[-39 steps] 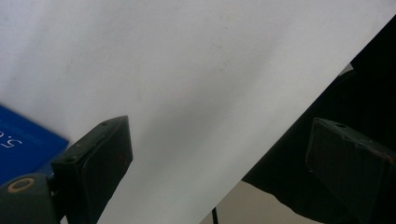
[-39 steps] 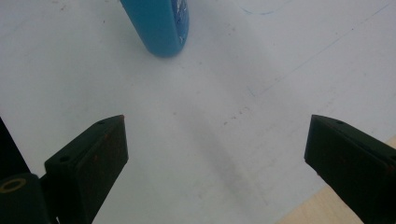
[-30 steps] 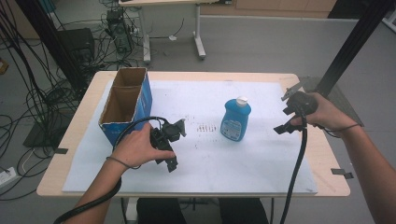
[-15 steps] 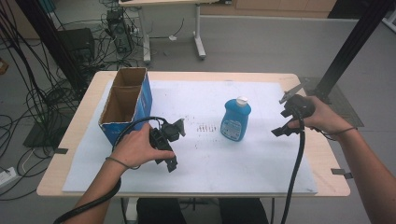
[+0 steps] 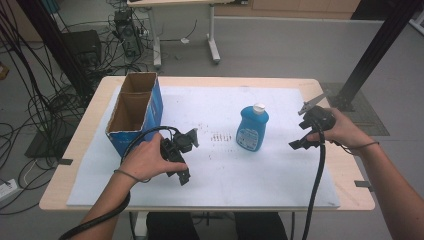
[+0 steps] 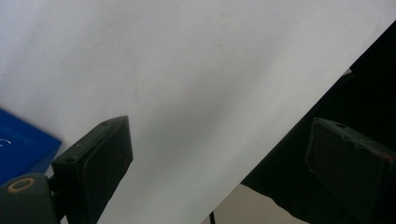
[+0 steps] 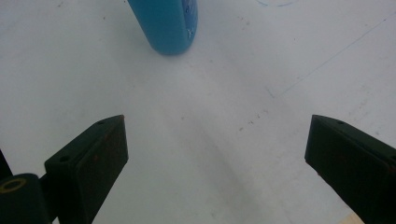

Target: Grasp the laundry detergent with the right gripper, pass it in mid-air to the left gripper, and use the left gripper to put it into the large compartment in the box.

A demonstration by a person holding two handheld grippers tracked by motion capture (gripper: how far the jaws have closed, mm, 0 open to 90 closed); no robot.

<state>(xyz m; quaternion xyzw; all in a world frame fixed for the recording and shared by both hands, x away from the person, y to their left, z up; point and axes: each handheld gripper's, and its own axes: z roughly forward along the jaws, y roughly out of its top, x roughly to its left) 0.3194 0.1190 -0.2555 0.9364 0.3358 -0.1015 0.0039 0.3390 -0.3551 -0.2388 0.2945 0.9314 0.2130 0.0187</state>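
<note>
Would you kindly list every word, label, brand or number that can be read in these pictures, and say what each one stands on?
No text can be read with certainty.
Blue plastic bottle with white cap: a pale label on its front, print too small and blurred to read.
Blue cardboard box, open at the top: in the left gripper view a faint white mark on its blue side, cut off and unreadable.
White sheet on the table: brown specks, no writing.

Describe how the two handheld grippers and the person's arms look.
Both the left gripper and the right gripper are black, each with two flat, blocky jaws and a thick black cable trailing back. The right gripper carries a grey three-cornered plate on top. The forearms are sleeveless, with a thin dark band at each wrist.
</note>
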